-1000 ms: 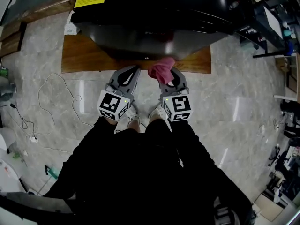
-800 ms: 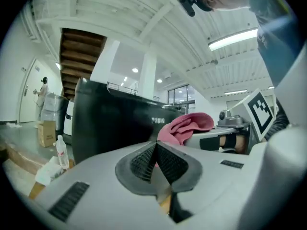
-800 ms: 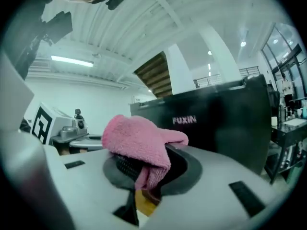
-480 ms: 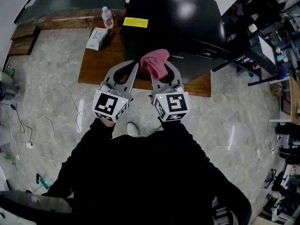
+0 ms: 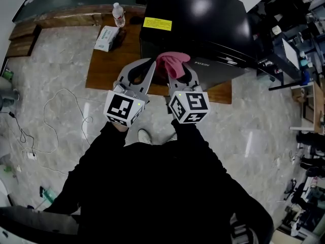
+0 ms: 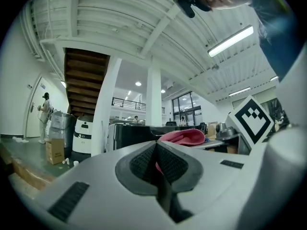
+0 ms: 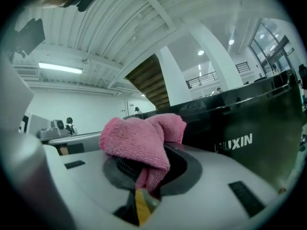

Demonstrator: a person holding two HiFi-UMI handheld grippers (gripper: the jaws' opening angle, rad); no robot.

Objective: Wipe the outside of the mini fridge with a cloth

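Observation:
A black mini fridge (image 5: 203, 19) stands on a wooden board (image 5: 109, 65) ahead of me; its front panel (image 7: 249, 128) fills the right of the right gripper view. My right gripper (image 5: 175, 67) is shut on a pink cloth (image 5: 171, 62), which bunches up over its jaws (image 7: 144, 138) just short of the fridge's front. Beside it on the left, my left gripper (image 5: 147, 67) is shut with nothing in it. The pink cloth (image 6: 184, 137) shows past the left gripper's closed jaws.
A water bottle (image 5: 118, 15) and a tissue pack (image 5: 105, 37) lie on the board left of the fridge. Cables (image 5: 56, 111) trail over the marble floor at the left. Racks and equipment (image 5: 299, 44) crowd the right side. My shoes (image 5: 144, 135) show below.
The view has lifted from the floor to the fridge. Both grippers have risen and moved forward toward the fridge front, the cloth still held in the right one.

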